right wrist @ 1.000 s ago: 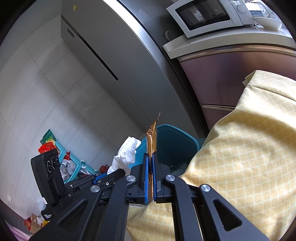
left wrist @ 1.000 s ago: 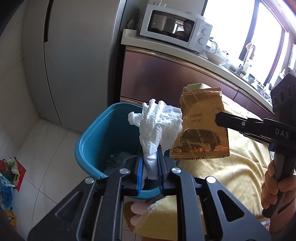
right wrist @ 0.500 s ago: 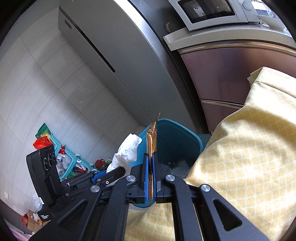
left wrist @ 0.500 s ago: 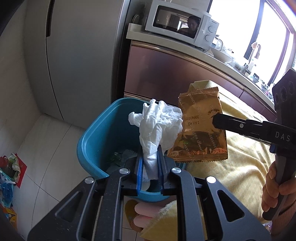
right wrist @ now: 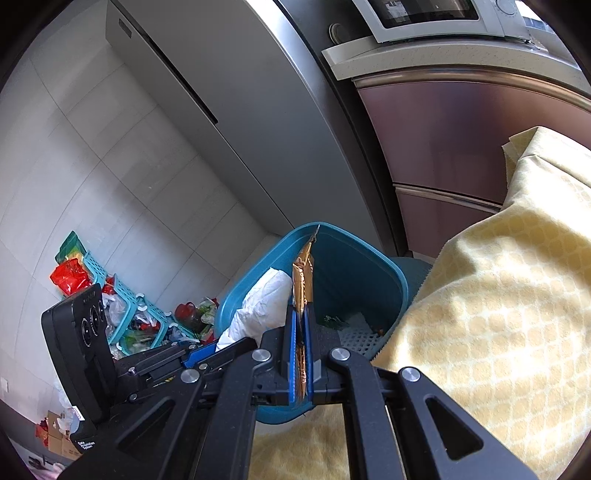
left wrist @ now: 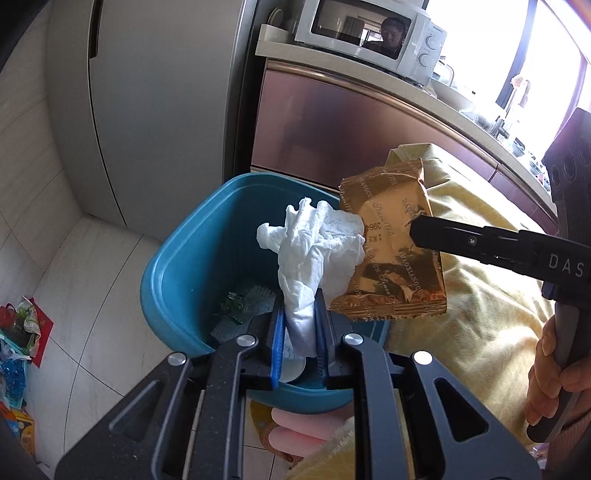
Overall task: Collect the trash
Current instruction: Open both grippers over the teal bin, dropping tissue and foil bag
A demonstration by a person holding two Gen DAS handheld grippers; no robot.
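White tissue, gold-brown wrapper, teal bin, yellow patterned cloth

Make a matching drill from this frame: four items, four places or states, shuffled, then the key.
Items
1. white tissue
2. gold wrapper
3. blue bin
4. microwave

Places or states
A. on the counter beside the fridge
B. clamped in the right tool, edge-on in its own camera
C. on the floor, some scraps already at its bottom
D. crumpled, clamped in the left tool above the bin opening

Pairs: 1-D, 2-B, 3-C, 4-A
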